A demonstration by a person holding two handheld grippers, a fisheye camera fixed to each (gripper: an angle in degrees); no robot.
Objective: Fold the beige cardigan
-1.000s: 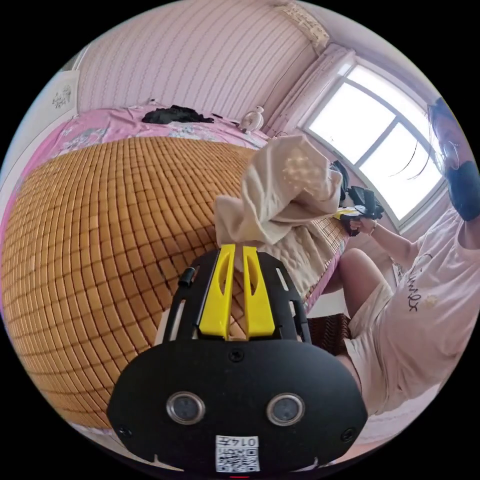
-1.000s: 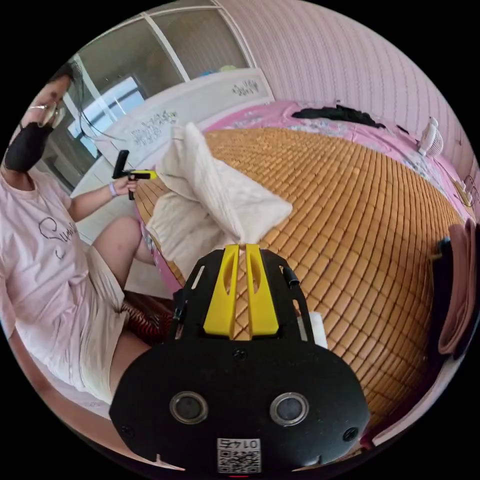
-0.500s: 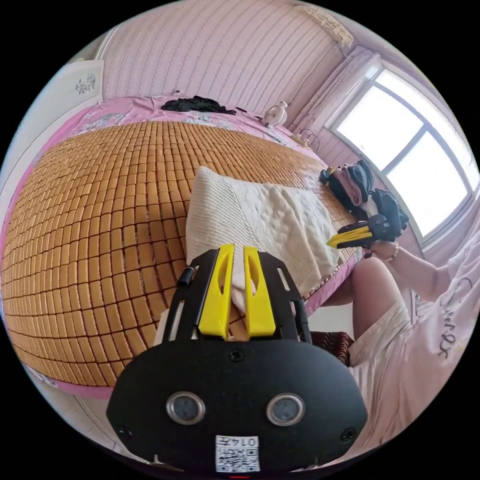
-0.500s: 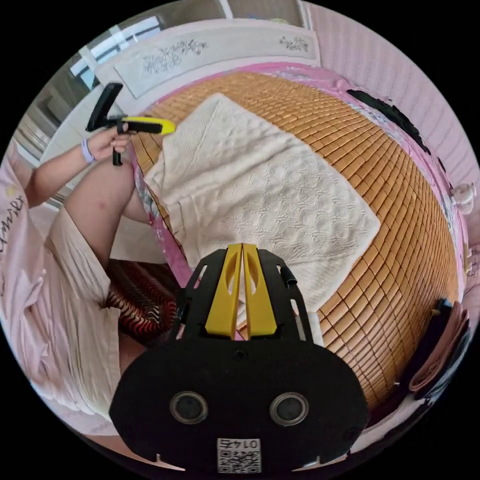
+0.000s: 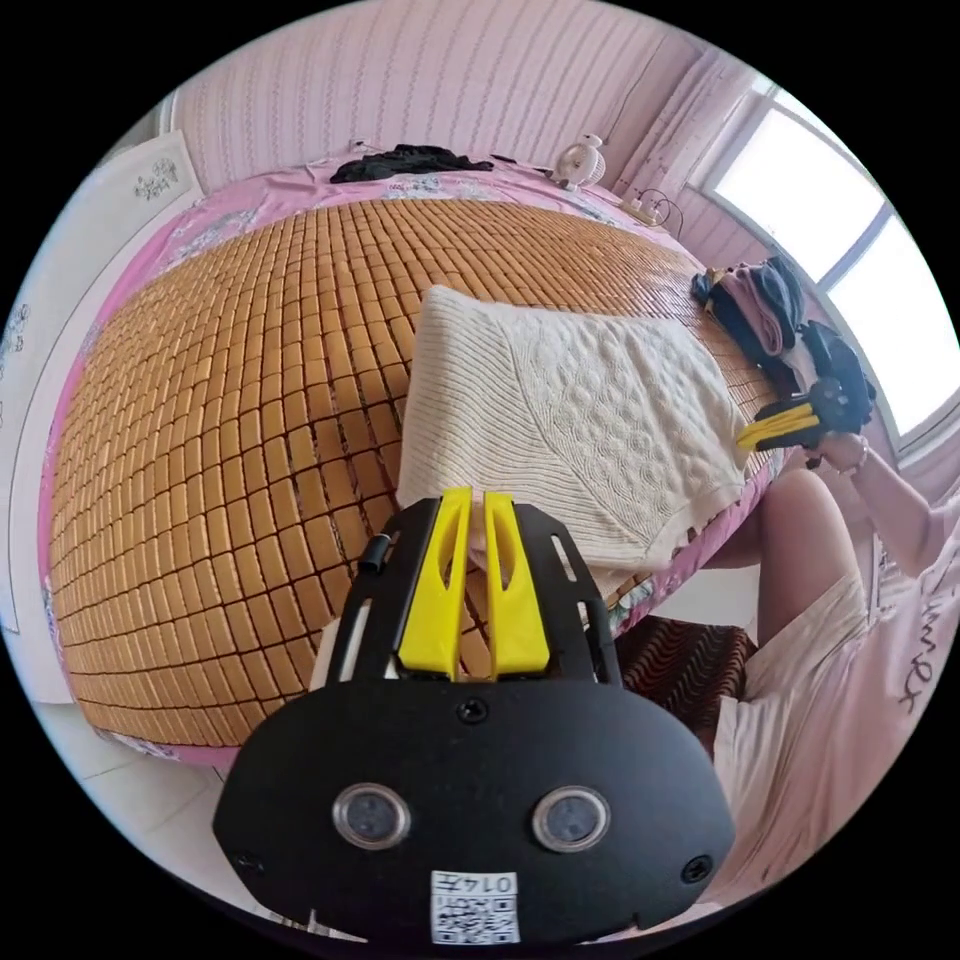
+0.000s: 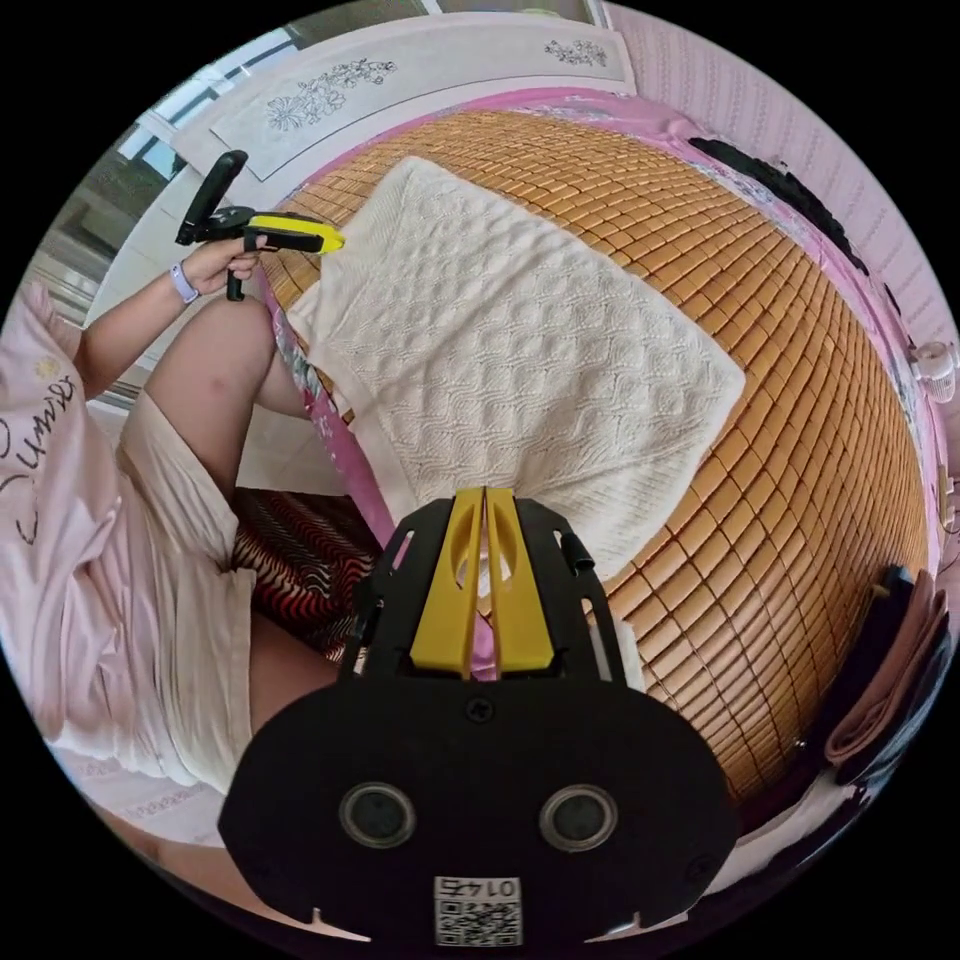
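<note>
The beige cardigan [image 5: 575,415] lies folded flat as a rectangle on the bamboo mat [image 5: 230,420] of the bed, near the bed's edge; in the right gripper view it sits at frame centre [image 6: 510,350].

Left tool [image 5: 468,500]: jaws narrowly parted over the cardigan's near edge, and whether they pinch fabric cannot be told. The right gripper view shows this tool [image 6: 330,240] at upper left, just beside the cardigan's corner.

Right tool [image 6: 485,497]: jaws nearly closed, cloth visible behind the slit, grip cannot be told. The left gripper view shows it [image 5: 745,435] at centre right, tips at the cardigan's edge.

The left gripper view adds a window [image 5: 830,190] at upper right; the right gripper view adds a white headboard [image 6: 400,70] at top.
</note>
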